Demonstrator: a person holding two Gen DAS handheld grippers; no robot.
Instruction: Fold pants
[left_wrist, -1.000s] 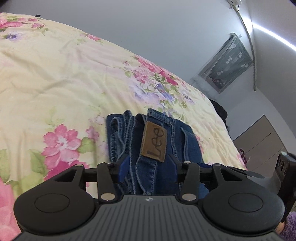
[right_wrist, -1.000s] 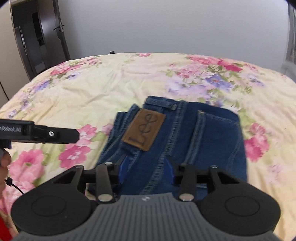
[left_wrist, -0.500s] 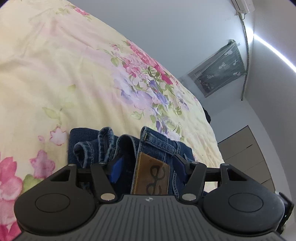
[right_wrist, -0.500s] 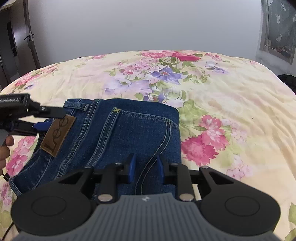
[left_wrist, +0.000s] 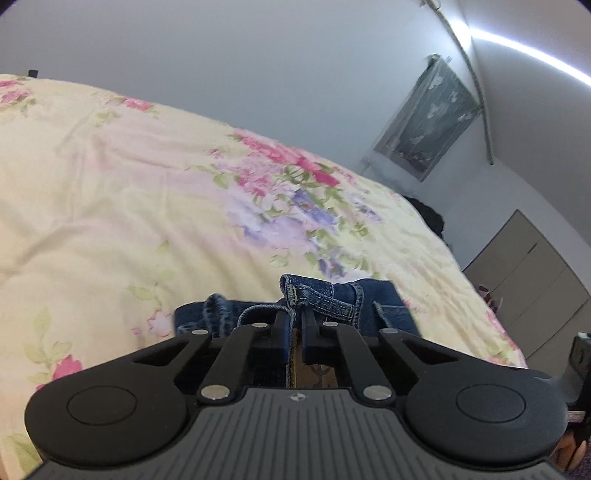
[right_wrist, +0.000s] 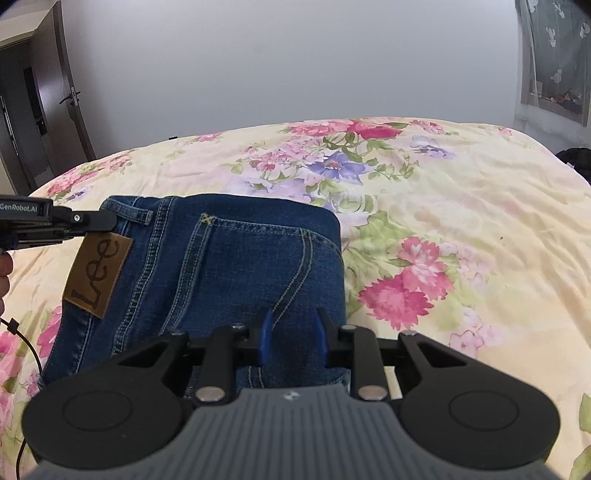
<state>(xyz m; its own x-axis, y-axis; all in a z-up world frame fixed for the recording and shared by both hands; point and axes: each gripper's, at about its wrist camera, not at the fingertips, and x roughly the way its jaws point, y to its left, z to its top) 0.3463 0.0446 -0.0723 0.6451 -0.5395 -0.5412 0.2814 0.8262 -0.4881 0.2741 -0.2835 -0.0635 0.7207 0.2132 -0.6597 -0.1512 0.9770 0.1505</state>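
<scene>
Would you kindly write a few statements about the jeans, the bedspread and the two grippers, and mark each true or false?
1. The jeans lie on a floral bedspread. True.
2. The left gripper is shut on the jeans' waistband. True.
3. The leather patch reads "Levi's". False: it reads "Lee".
4. The right gripper hangs over bare bedspread. False: denim lies between its fingers.
5. The jeans are black. False: blue.

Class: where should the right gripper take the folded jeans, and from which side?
Take the jeans at their near folded edge, coming in from the near side, right of the leather patch. That edge lies between the right gripper fingers, and the left gripper holds the waistband.
</scene>
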